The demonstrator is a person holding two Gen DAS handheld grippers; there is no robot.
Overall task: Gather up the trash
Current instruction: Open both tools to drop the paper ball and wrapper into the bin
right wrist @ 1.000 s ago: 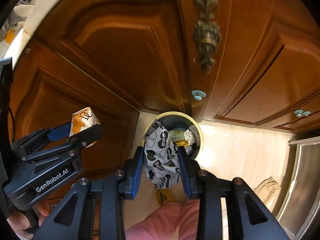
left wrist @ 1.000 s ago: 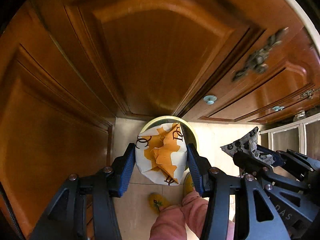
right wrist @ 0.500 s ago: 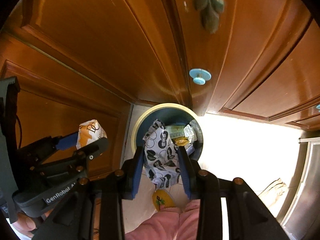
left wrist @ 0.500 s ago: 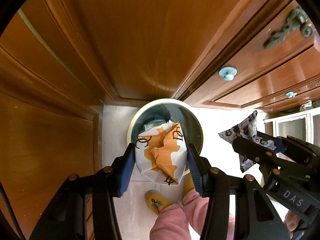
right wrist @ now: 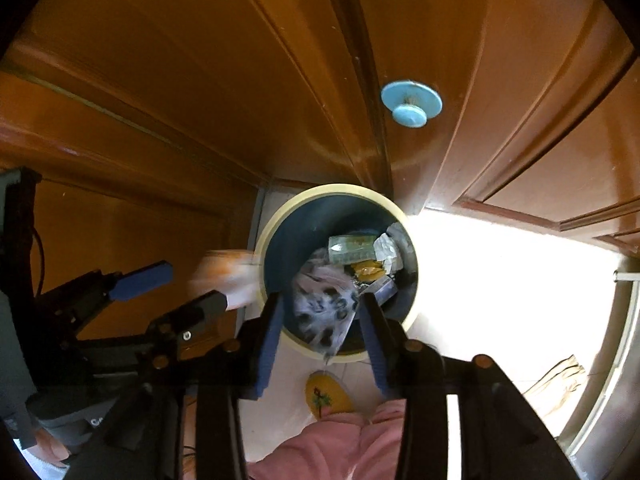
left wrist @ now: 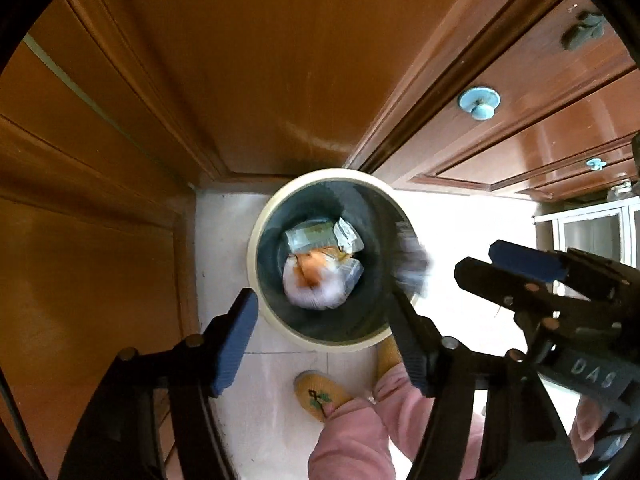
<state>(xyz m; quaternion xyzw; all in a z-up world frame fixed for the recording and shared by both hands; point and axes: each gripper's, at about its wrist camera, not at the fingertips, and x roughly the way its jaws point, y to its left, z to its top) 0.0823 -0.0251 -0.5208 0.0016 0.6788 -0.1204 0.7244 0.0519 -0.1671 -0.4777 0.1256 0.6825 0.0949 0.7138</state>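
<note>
With both claws spread apart — left gripper [left wrist: 320,344], right gripper [right wrist: 320,340] — the blurred orange-and-white crumpled paper wrapper [left wrist: 314,280] and black-spotted white plastic wrapper [right wrist: 324,312] lie just ahead, inside the round cream-rimmed dark waste bin [left wrist: 256,240] — light, soft; pinch mid-crumple.

Left hand-held gripper [left wrist: 320,344] gapes empty above trash bin [left wrist: 256,240].

Both wrist cameras look steeply down from above onto the bin [left wrist: 256,264], which stands on the floor close against the cabinet [left wrist: 248,60]. The left view sits left of the bin [right wrist: 276,216], the right view right. Both share bin, cabinet, knob [left wrist: 479,102] and slipper [right wrist: 326,396].
</note>
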